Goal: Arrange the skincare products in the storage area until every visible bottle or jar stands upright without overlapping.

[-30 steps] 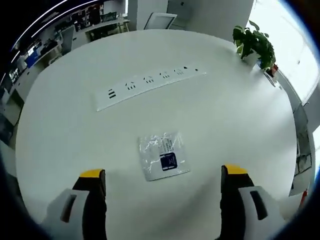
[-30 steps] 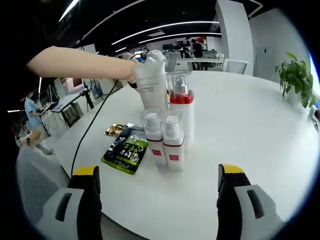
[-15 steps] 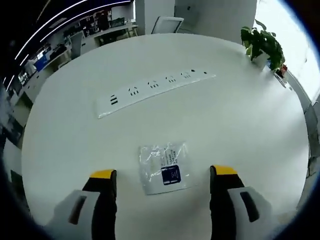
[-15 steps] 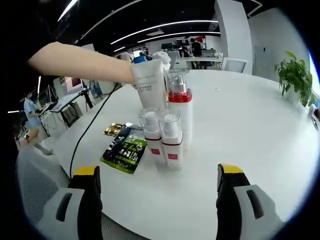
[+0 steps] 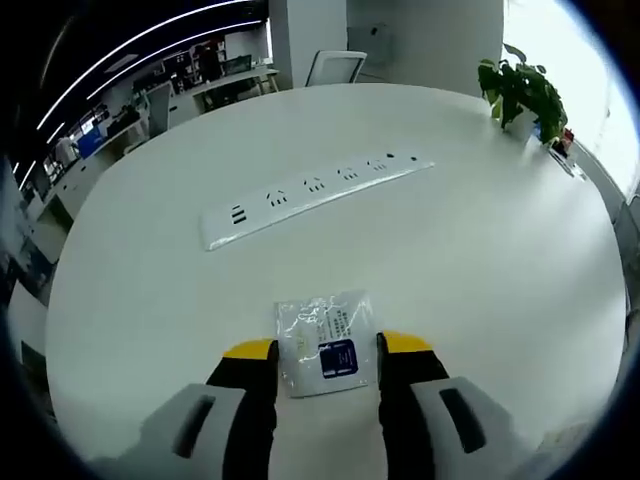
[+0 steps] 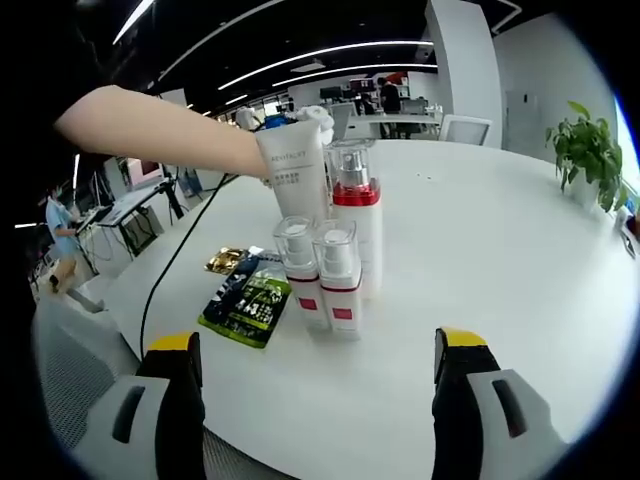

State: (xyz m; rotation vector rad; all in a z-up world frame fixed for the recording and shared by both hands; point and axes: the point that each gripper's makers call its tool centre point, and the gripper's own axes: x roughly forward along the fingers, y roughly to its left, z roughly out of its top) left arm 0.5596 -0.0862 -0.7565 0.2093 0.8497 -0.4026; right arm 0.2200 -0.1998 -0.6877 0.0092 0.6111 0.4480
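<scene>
In the right gripper view, a person's hand holds a white tube (image 6: pixel 292 175) upright behind a tall white bottle with a red collar (image 6: pixel 355 225). Two small pump bottles (image 6: pixel 298 270) (image 6: pixel 338 282) stand upright in front of it. My right gripper (image 6: pixel 318 340) is open, well short of them, with nothing between its jaws. In the left gripper view, a clear sachet with a dark blue label (image 5: pixel 320 320) lies flat on the white table (image 5: pixel 480 260). My left gripper (image 5: pixel 328 345) is open, with its jaws narrowed close to the sachet's two sides.
A green and dark sachet (image 6: pixel 250 305) and a gold one (image 6: pixel 228 262) lie left of the bottles. A black cable (image 6: pixel 178 262) runs off the table's left edge. A white power strip (image 5: pixel 315 187) lies beyond the clear sachet. A potted plant (image 5: pixel 520 90) stands at the far right.
My left gripper's jaws have narrowed from wide apart to flanking the clear sachet, and the camera has come closer. The hand has shifted the tube slightly left. The right gripper has not moved.
</scene>
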